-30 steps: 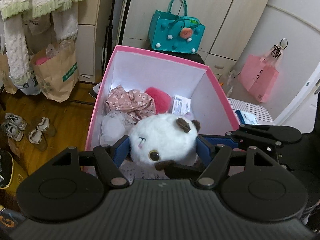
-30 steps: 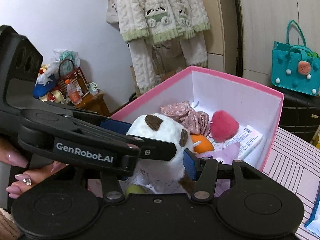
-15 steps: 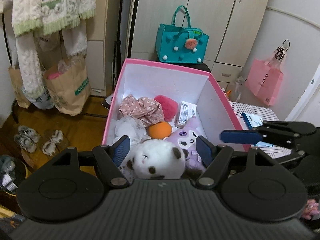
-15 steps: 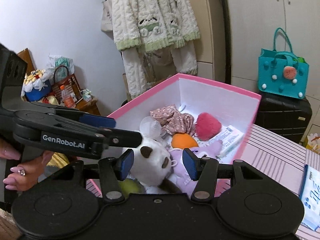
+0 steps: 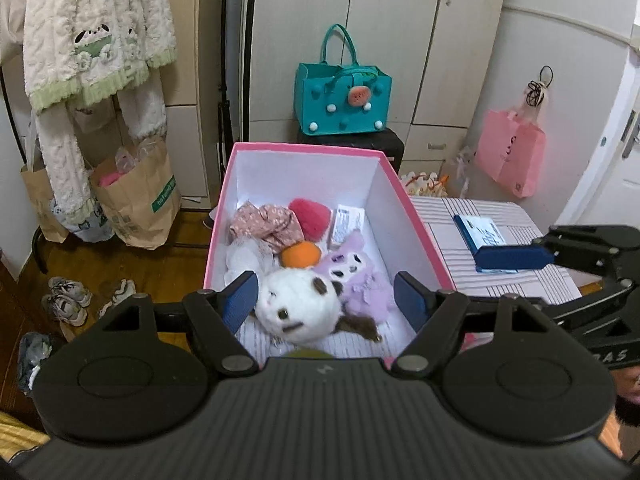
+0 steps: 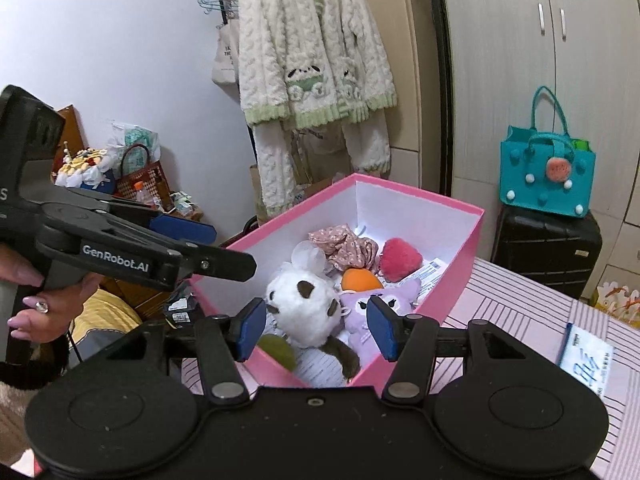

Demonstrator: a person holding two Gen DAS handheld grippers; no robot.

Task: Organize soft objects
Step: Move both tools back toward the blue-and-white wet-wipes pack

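The white plush toy (image 5: 298,306) is found lying at the near end of the pink box (image 5: 408,208), on printed paper lining the floor. It is touched on one side by a purple plush (image 5: 356,276); an orange ball (image 5: 301,254) lies just behind both. Further back a floral cloth (image 5: 266,224), a red plush (image 5: 310,214) and a labelled packet (image 5: 346,222) are packed against the far wall. A green item (image 6: 276,350) is partly seen at the near corner. Little bare floor is left inside the box; only the near strip of paper is uncovered.

The left gripper (image 5: 326,300) is held above the near rim with its jaws opening, both pads clear of the white plush toy, nothing gripped. The right gripper (image 6: 316,326) is likewise held over the near edge, jaws opening, pads apart from the toys below, nothing gripped. Each gripper is seen crossing the other's view from the side, above the rim.

The box stands on a striped tablecloth (image 5: 460,248), open to the right, where a blue booklet (image 5: 480,236) lies. Beyond the far rim a dark suitcase (image 6: 544,248) bears a teal bag (image 5: 342,100). To the left, paper bags (image 5: 136,204) and shoes (image 5: 68,300) are noted on the wooden floor, under a hanging fleece garment (image 6: 316,60).
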